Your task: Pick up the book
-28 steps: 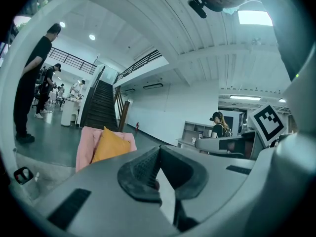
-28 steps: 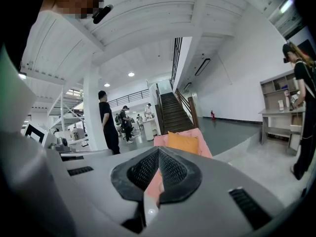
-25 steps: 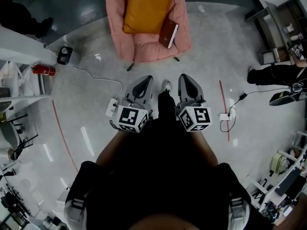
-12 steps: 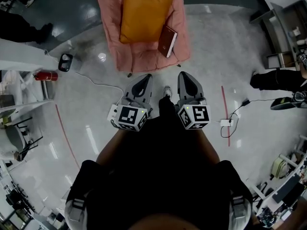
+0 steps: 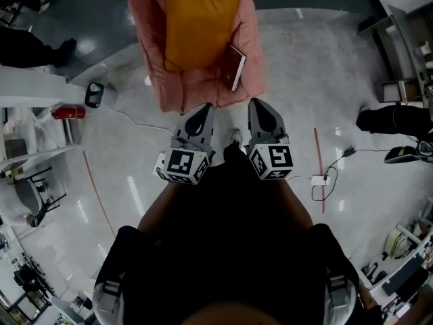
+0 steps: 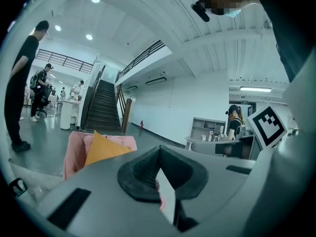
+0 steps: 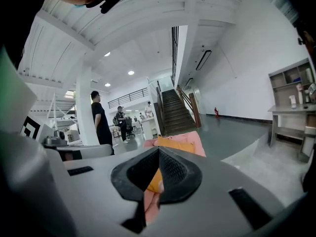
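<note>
Armchair (image 5: 203,90) is way closer than a second ago, so the walk-up's basically done. Book (image 5: 234,66) leans at the seat's right edge beside the orange cushion (image 5: 198,22). Left gripper (image 5: 201,109) and right gripper (image 5: 260,104) are both pressed together, holding nothing yet.

The book (image 5: 234,66), closed, dark brown with pale page edges, lies tilted on the seat of the pink armchair (image 5: 196,90), by its right-hand arm.

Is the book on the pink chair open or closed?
Closed. The book shows one dark cover with the pale page edge pressed together along one side. It sits on the pink chair beside the orange cushion.
</note>
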`<state>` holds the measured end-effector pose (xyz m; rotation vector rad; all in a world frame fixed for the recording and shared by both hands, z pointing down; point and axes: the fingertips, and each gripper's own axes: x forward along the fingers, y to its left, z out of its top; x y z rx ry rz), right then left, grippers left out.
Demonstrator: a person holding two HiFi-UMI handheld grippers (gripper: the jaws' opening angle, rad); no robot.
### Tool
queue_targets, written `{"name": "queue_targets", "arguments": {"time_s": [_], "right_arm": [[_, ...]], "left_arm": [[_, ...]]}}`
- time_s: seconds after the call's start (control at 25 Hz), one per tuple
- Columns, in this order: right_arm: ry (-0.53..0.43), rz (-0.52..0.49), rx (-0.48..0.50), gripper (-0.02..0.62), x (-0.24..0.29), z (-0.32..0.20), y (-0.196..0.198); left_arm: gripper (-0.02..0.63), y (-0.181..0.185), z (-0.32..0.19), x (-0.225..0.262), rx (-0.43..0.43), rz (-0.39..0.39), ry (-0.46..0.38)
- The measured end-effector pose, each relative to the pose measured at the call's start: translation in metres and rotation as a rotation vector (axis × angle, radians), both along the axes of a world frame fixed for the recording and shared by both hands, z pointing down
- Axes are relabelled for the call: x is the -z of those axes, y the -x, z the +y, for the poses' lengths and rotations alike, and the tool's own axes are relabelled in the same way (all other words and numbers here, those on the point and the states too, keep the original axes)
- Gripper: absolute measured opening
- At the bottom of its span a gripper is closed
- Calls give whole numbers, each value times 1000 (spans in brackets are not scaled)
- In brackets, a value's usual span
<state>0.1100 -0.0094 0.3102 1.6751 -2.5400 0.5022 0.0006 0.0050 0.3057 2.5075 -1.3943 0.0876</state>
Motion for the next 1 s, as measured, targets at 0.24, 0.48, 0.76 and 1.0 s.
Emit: {"name": "queue_targets", "arguments": {"time_s": [0.24, 0.48, 0.76, 1.0], "right_arm": [[24, -6, 9, -8, -12, -26, -25], [34, -7, 33, -8, -22, -41, -47], [54, -21, 33, -8, -32, -52, -45], [71, -6, 16, -8, -40, -68, -38]], "left_arm": [[8, -28, -28, -6, 11, 3, 23], [8, -51, -36, -16, 25, -11, 40], [8, -42, -45, -21, 55, -33, 43], [8, -34, -66, -29, 41, -22, 54]]}}
